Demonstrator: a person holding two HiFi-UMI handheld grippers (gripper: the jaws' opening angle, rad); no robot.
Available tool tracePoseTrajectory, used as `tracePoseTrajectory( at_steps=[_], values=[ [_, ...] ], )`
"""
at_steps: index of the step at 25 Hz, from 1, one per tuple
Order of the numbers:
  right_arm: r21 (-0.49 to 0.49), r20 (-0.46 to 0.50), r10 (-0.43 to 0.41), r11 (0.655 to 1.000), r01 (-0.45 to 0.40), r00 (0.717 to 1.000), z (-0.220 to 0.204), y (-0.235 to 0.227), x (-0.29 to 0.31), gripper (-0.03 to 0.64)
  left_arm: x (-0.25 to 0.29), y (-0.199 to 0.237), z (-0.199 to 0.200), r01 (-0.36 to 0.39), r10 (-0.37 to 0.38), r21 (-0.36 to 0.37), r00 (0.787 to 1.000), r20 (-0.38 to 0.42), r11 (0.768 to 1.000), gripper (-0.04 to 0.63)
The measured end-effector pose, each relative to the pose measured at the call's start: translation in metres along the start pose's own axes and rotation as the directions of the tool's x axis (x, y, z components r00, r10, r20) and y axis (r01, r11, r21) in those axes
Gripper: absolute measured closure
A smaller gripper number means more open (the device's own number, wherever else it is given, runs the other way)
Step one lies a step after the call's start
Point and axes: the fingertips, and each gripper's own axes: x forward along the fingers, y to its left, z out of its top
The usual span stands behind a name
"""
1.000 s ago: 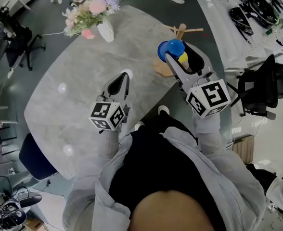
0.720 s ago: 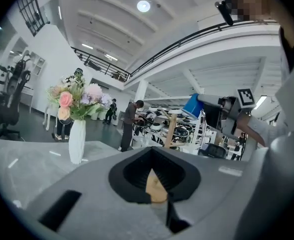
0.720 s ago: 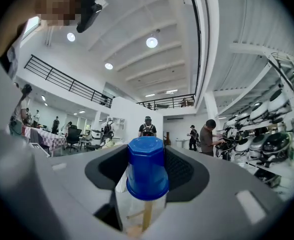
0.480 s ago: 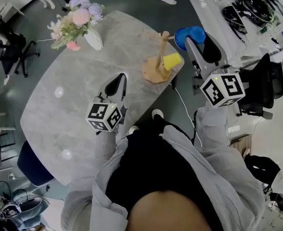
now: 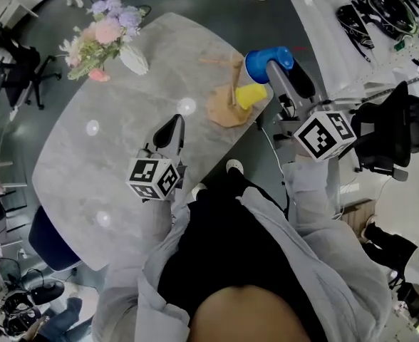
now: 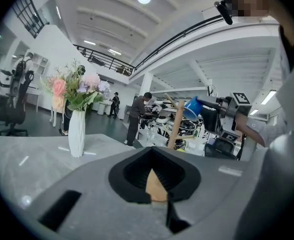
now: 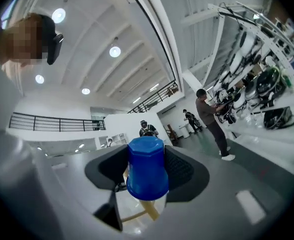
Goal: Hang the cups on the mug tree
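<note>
1. Head view: my left tongs (image 5: pixel 174 125) are over the grey marbled tabletop (image 5: pixel 110 162). Their two black fingers are pressed together with nothing between them.
   - My right tongs (image 5: pixel 272 63) pinch a blue plastic cup (image 5: pixel 261 61). It is held on its side, just right of the top of the wooden mug tree (image 5: pixel 232 84).
   - A yellow cup (image 5: pixel 251 95) hangs on the tree's right side, just below the blue one.
   - The tree stands on a round base near the table's right edge.
   - A white vase of pink and purple flowers (image 5: pixel 113 38) stands at the far side, well apart from the tree.
2. Left gripper view: my left tongs' dark pads meet at the tips and hold nothing.
   - The vase stands on the table to the left.
   - Right of centre the tree's pole rises.
   - The blue cup is near the pole's top, gripped by my right tongs.
3. Right gripper view: the black pads clamp the blue cup on both sides.
   - Its faceted closed end is uppermost in this view and its wider rim is below.
   - A pale wooden stick of the tree shows just under the rim. I cannot tell whether they touch.
   - At the right, a person in a dark top (image 7: pixel 209 116) stands at a white workbench (image 7: pixel 267 129).
</note>
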Motion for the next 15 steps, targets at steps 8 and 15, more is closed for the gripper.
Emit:
tracePoseTrajectory(
  at_steps=[8,15],
  values=[
    [0.236,0.018,0.129,0.963,-0.130,0.991,-0.015,-0.016,0.006,0.379,0.019,-0.005,-0.013,-0.042,0.042,-0.013,0.998,-0.037,0.999,0.592],
    [0.345,0.011,0.232,0.912,-0.221,0.973,-0.028,-0.021,0.008,0.388,0.039,-0.012,-0.021,-0.072,0.070,-0.032,0.997,-0.044,0.997,0.592]
  ],
)
